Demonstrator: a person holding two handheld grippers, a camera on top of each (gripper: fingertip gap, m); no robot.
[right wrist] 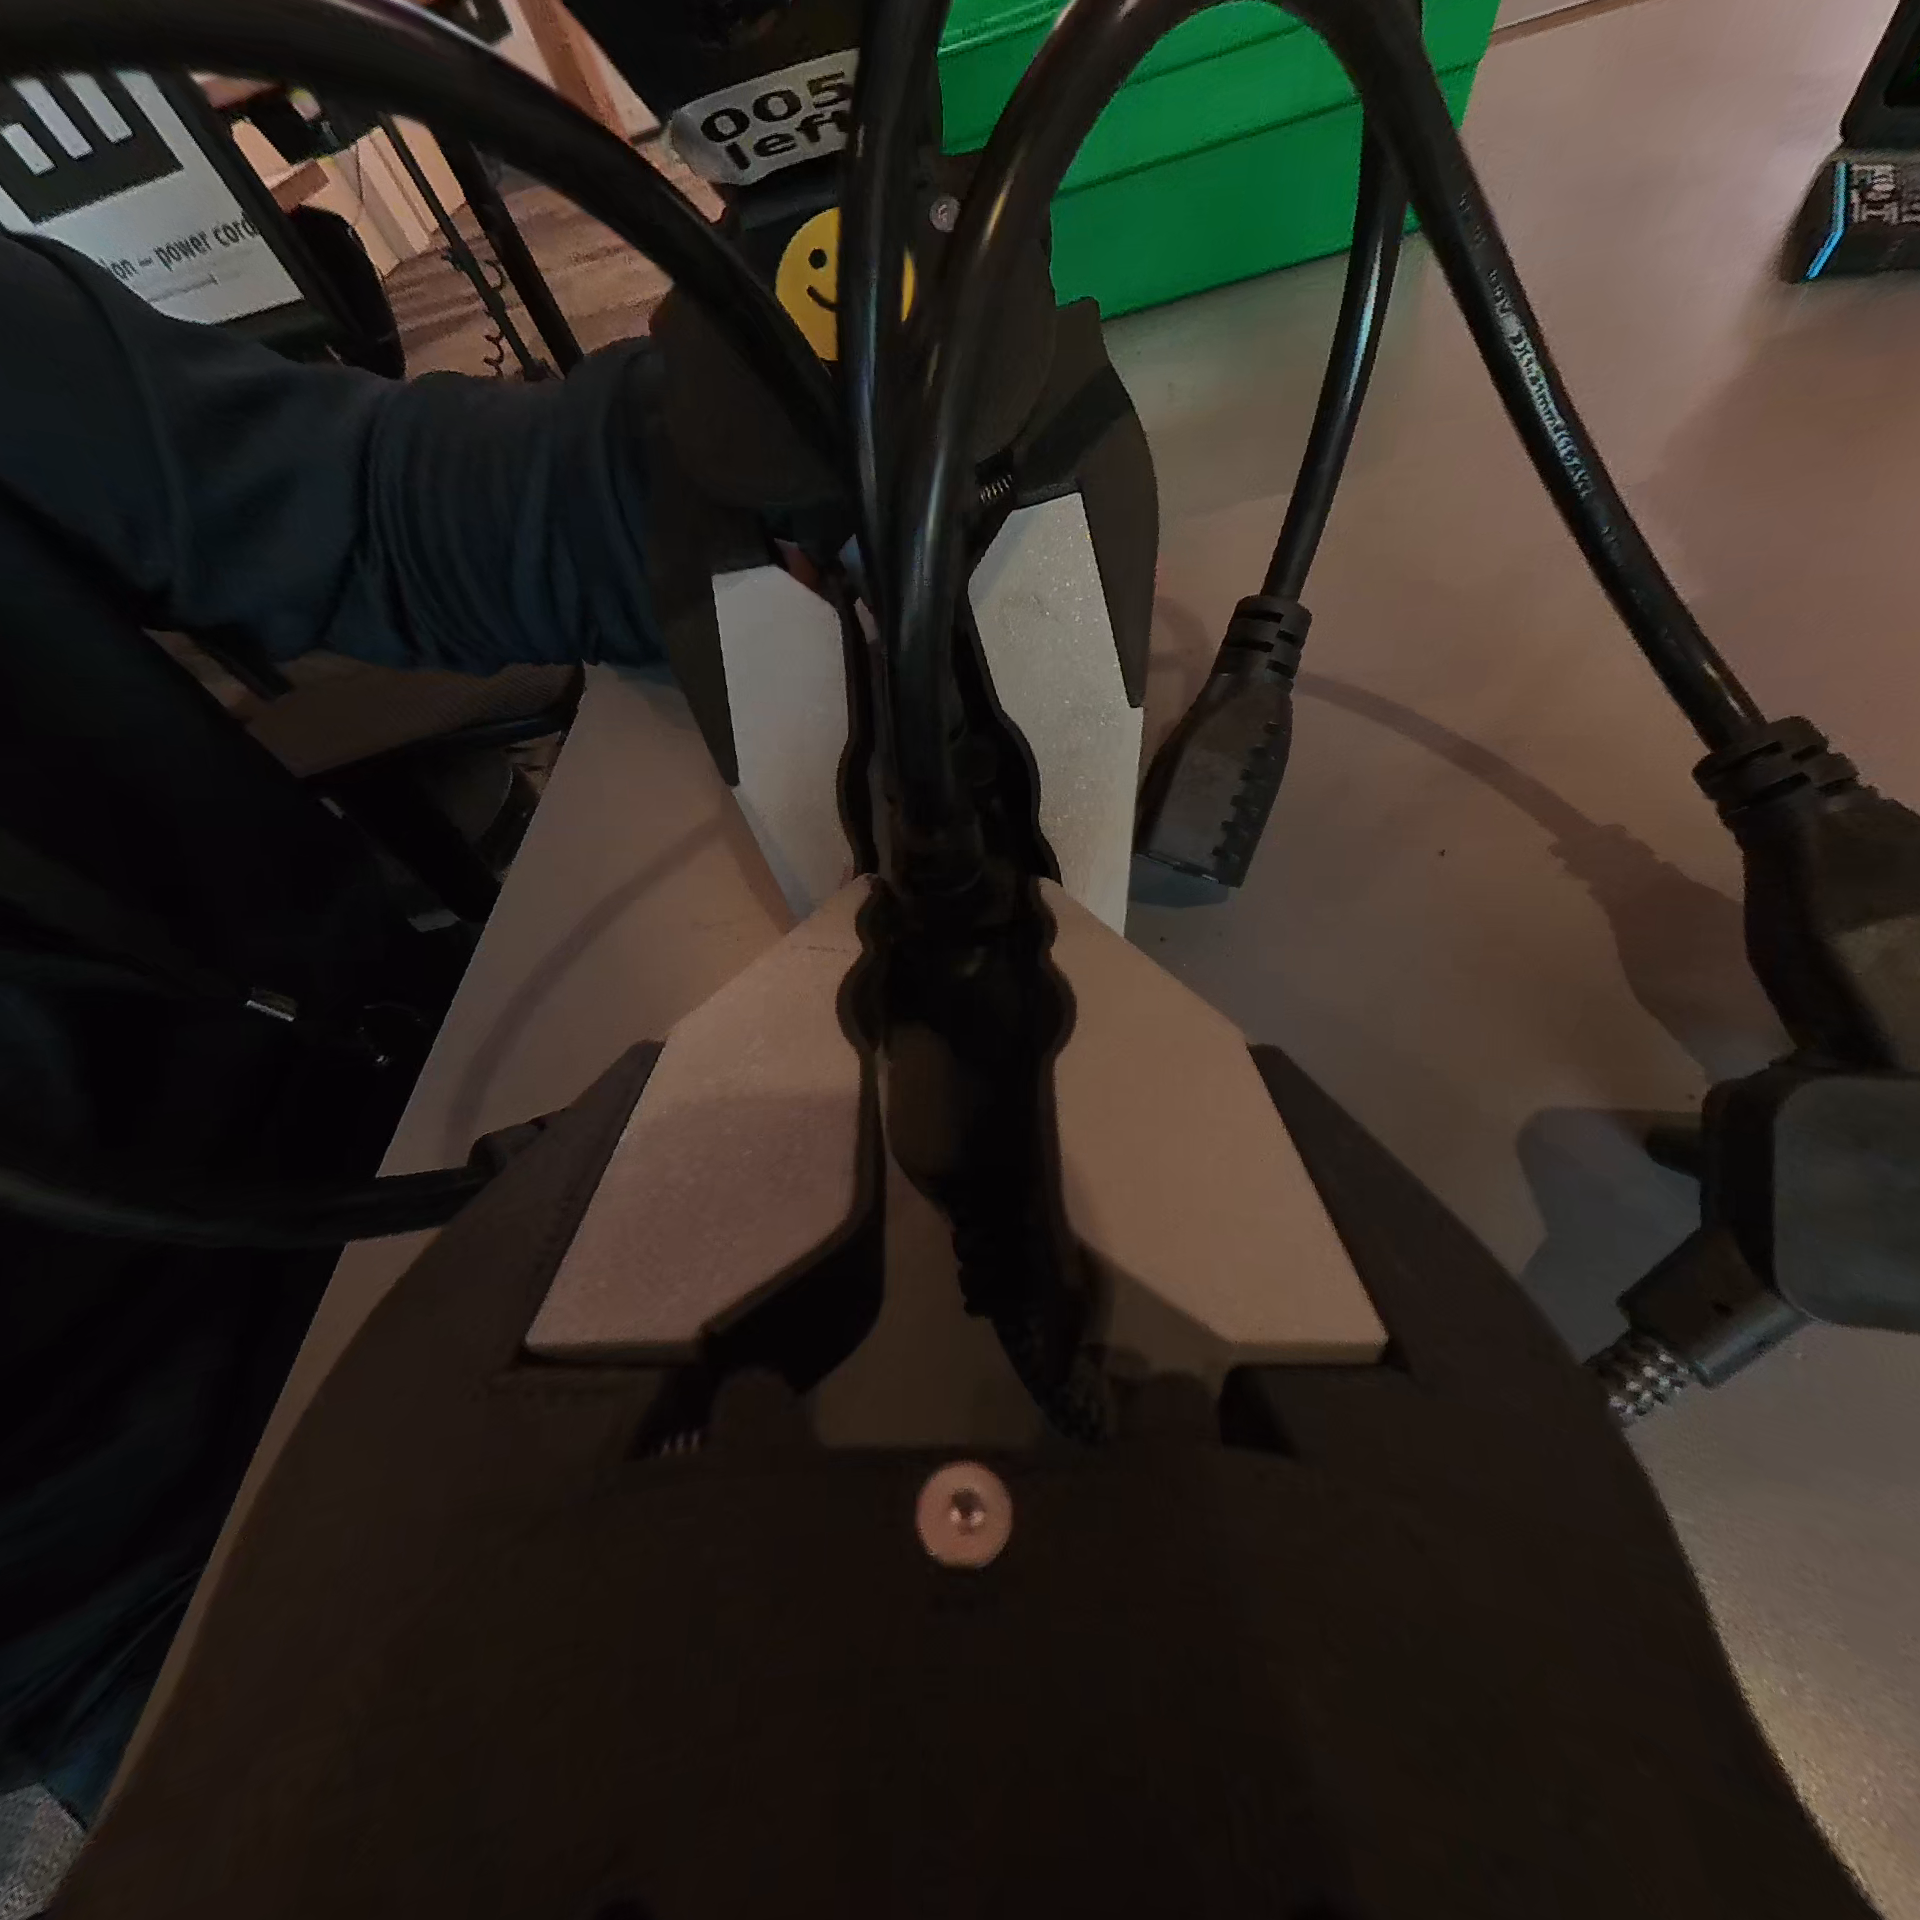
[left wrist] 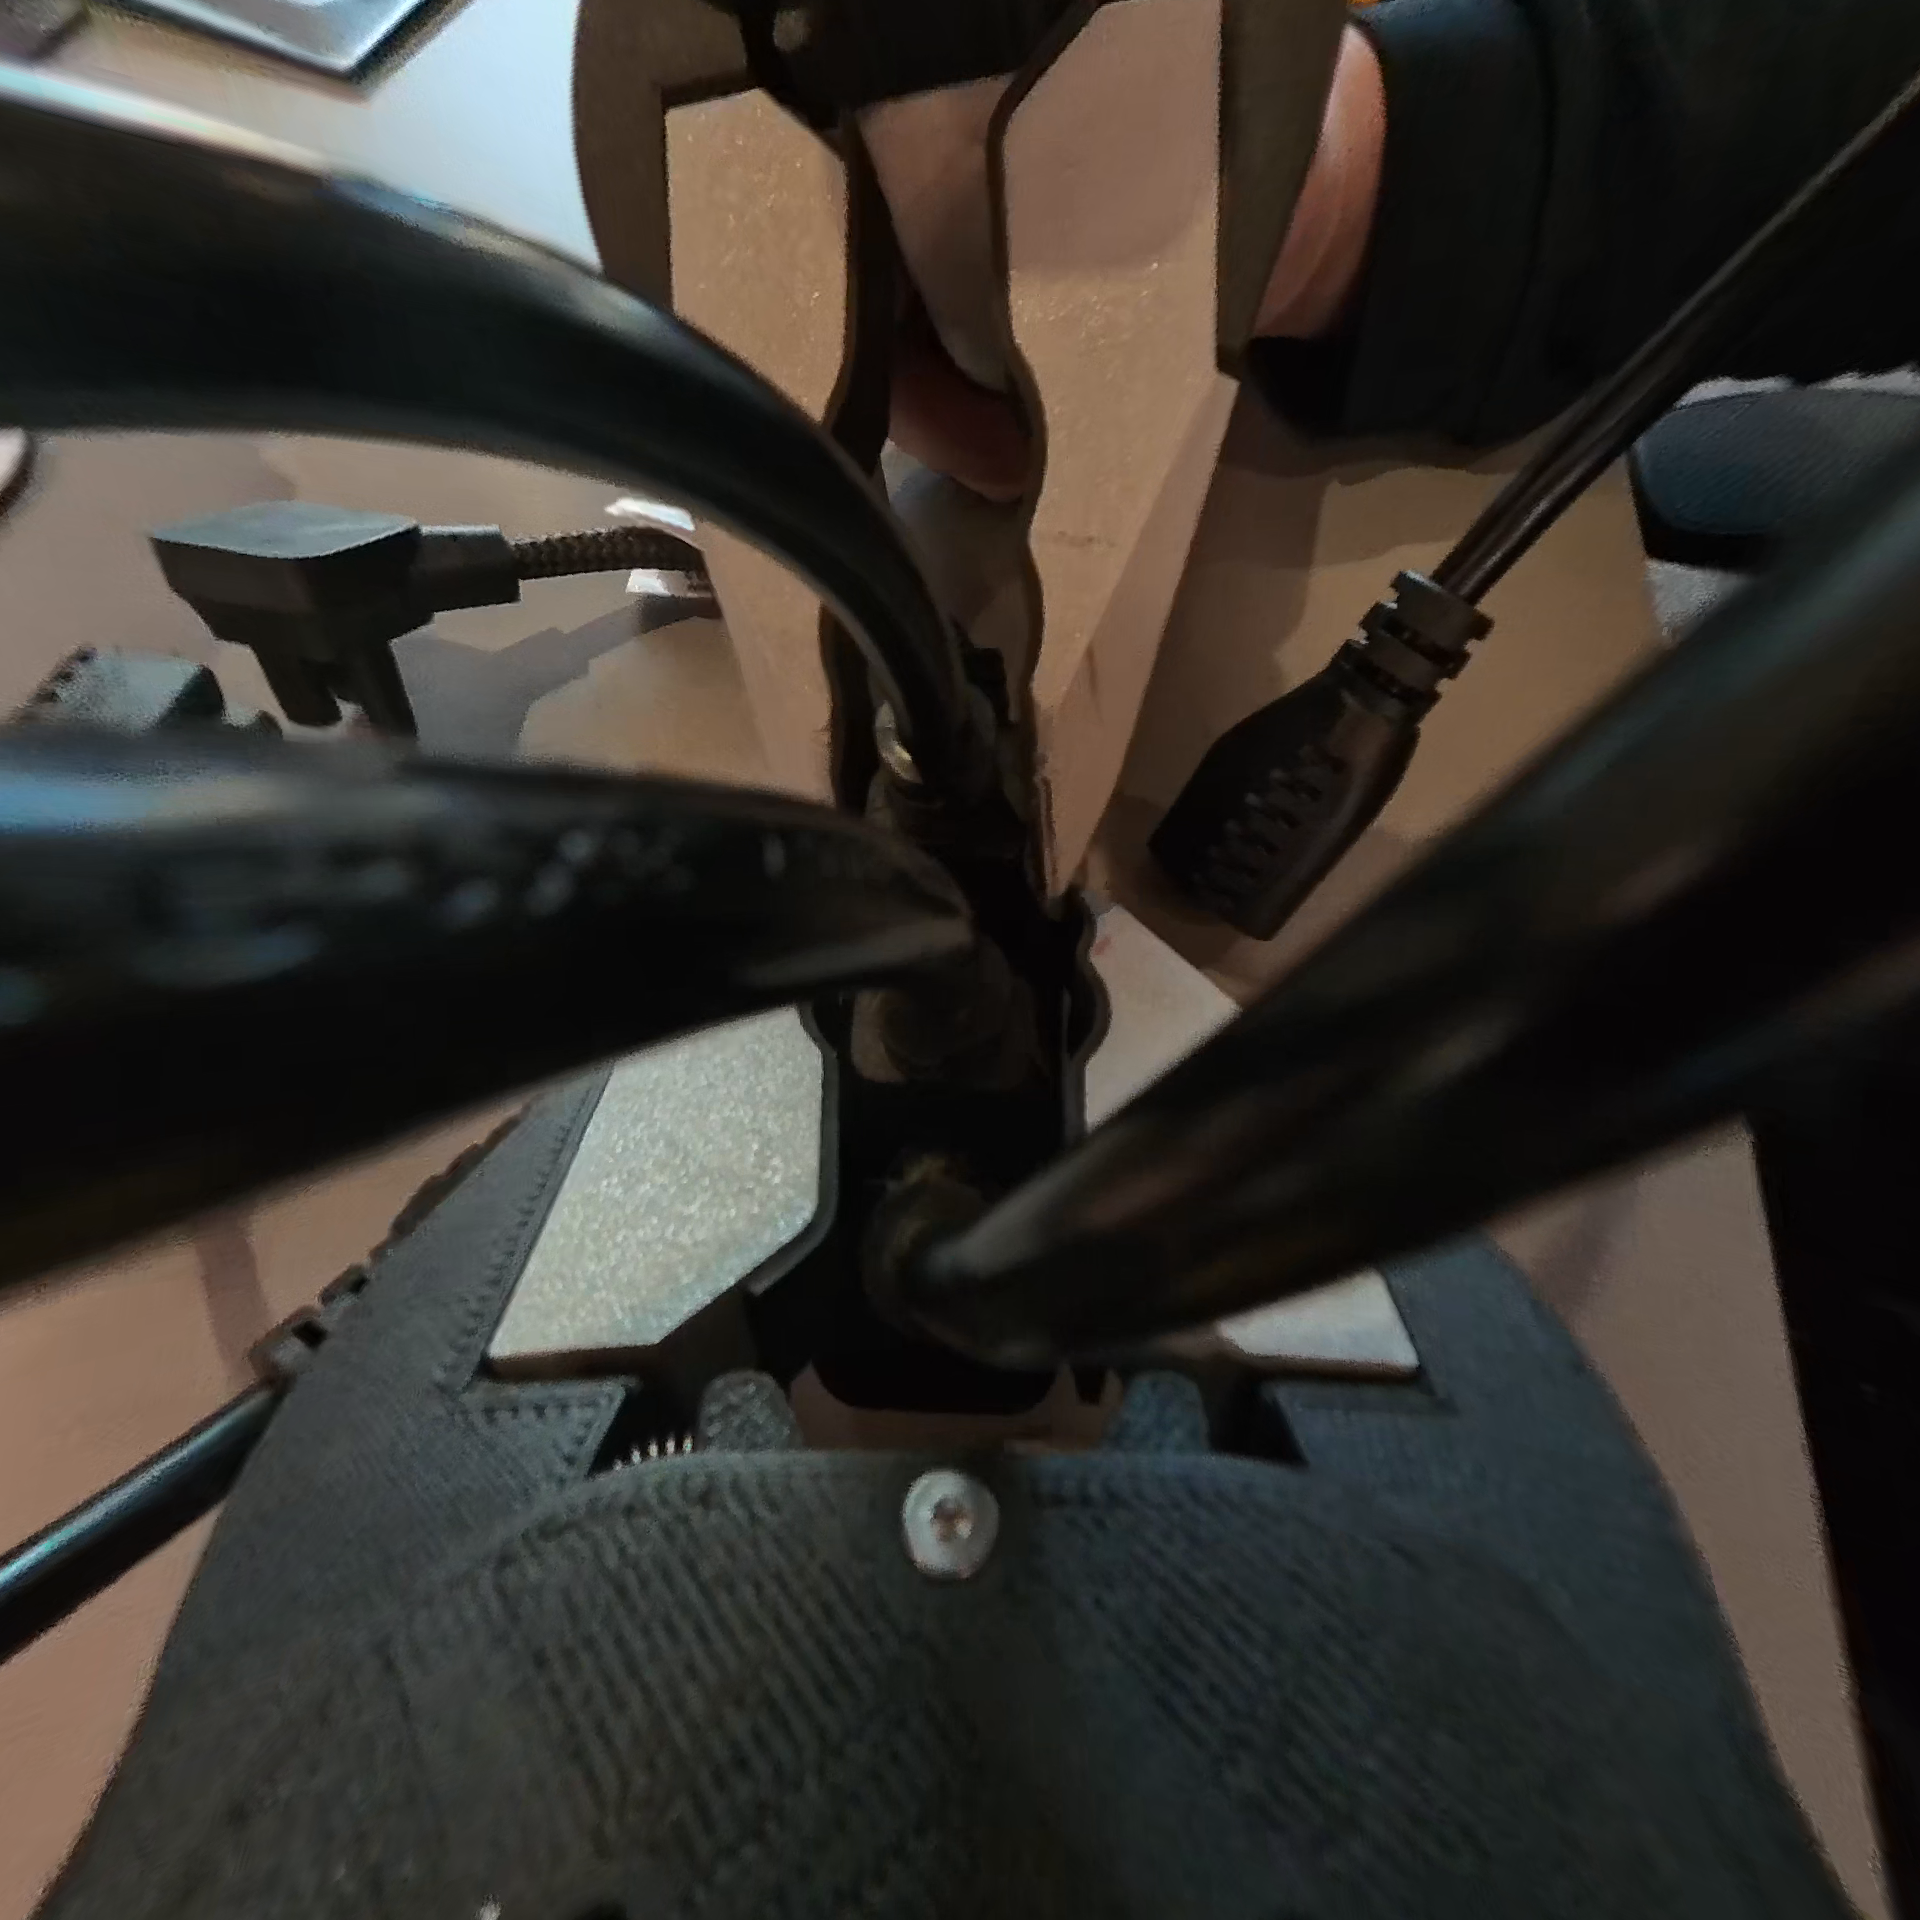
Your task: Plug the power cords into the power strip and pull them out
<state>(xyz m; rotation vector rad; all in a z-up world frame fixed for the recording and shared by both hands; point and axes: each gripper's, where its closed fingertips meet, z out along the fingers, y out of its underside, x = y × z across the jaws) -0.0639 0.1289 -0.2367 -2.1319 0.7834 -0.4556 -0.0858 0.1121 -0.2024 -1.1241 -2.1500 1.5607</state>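
On my left, a grey plug with a braided cable (left wrist: 312, 582) lies on the worktop (left wrist: 125, 1382). My left gripper (left wrist: 956, 935) has its fingers clamped on a bundle of black power cords (left wrist: 416, 343), and my right gripper (right wrist: 951, 935) meets it nose to nose, fingers pressed on the same bundle. A loose black connector (right wrist: 1216, 769) hangs just right of them. I cannot see the power strip itself. A green box (right wrist: 1226, 135) sits behind.

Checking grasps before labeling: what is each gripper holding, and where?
Both the left gripper and right gripper clamp the black power cords mid-length, bunched between the jaws.
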